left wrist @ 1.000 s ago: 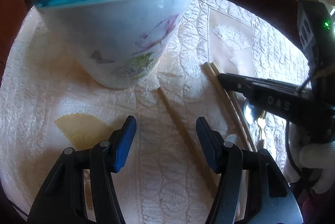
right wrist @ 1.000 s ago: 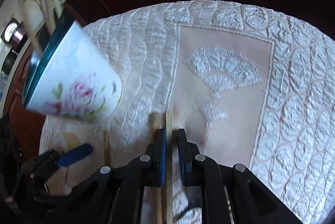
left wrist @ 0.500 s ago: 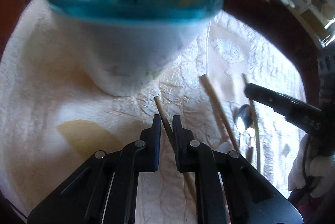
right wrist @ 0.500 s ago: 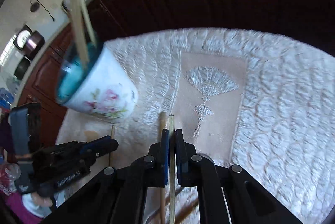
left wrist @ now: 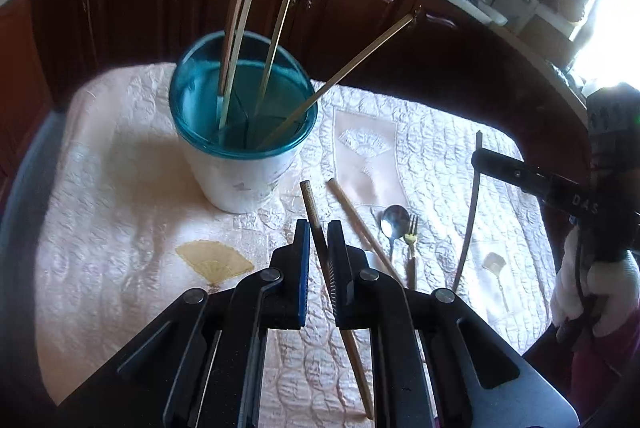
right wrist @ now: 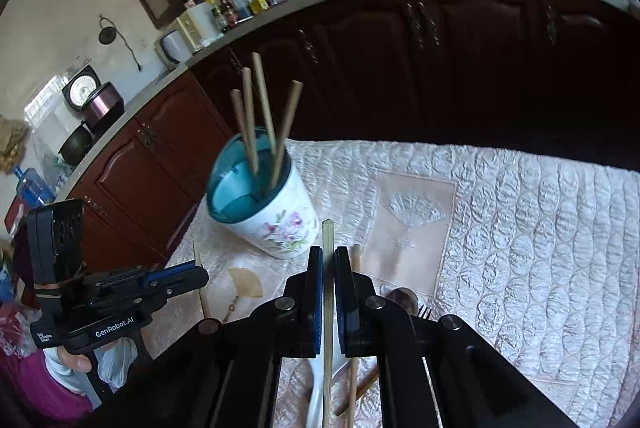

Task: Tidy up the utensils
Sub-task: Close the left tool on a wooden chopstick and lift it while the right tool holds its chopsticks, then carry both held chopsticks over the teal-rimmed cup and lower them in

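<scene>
My left gripper (left wrist: 318,228) is shut on a brown chopstick (left wrist: 310,200), held off the cloth with its tip toward the cup. The white flowered cup (left wrist: 236,184) with a teal rim stands just ahead, with several chopsticks leaning in it. My right gripper (right wrist: 328,252) is shut on a thin pale chopstick (right wrist: 328,232), also lifted, to the right of the cup (right wrist: 280,224). In the right wrist view the left gripper (right wrist: 196,274) is at the lower left. One more chopstick (left wrist: 356,220), a spoon (left wrist: 395,220) and a small fork (left wrist: 411,244) lie on the cloth.
A quilted cream tablecloth (left wrist: 120,188) covers the table. Dark wooden cabinets (right wrist: 440,48) and a cluttered counter run behind it. A white utensil (right wrist: 316,388) and a brown stick (right wrist: 360,392) lie under my right gripper. A gloved hand (left wrist: 592,292) holds the right gripper.
The left jaws closed on the brown chopstick. Both grippers rose from the cloth with their chopsticks, so the cup is now seen from above.
</scene>
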The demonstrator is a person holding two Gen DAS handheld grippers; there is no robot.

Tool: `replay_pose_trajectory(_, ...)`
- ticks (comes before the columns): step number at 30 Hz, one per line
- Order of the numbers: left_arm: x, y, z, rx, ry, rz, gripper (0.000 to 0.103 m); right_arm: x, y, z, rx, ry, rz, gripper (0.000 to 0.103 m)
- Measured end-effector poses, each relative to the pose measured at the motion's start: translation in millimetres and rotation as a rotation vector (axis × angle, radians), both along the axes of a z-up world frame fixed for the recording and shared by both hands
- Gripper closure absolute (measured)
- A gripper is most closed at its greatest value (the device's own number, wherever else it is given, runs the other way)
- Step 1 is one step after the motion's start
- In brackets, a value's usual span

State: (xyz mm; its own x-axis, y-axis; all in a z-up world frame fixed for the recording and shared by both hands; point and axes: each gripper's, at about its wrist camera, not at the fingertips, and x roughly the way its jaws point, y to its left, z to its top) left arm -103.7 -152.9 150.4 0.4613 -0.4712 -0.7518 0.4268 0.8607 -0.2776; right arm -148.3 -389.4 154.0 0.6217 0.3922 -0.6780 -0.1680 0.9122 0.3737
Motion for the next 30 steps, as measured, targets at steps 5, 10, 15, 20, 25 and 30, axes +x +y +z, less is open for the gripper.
replay_pose_trajectory(5, -13.6, 7.5, 12.8, 0.004, -0.032, 0.007, 0.096, -12.0, 6.6, 17.1, -0.012, -0.031, 0.012, 0.098)
replay_pose_trajectory(10, -22.8, 19.2, 26.3, -0.001, -0.066, 0.011, 0.097, -17.3, 17.2, 31.6, -0.022, -0.063, 0.024, 0.098)
replay_pose_trajectory(15, -29.2, 30.0, 42.3, -0.011, -0.099, 0.011, 0.098, -17.7, 30.3, 49.8, -0.030, -0.101, 0.053, 0.098)
replay_pose_trajectory(20, -33.8, 43.4, 59.6, -0.025, -0.128, 0.023, 0.099, -15.4, 44.0, 65.5, -0.037, -0.132, 0.076, 0.098)
replay_pose_trajectory(25, -34.6, 57.8, 71.5, -0.042, -0.142, 0.042, 0.099, -14.9, 53.9, 72.2, -0.038, -0.147, 0.086, 0.098)
replay_pose_trajectory(30, -35.1, 71.1, 88.6, -0.059, -0.166, 0.055, 0.099, -14.5, 58.8, 82.0, -0.034, -0.168, 0.092, 0.098)
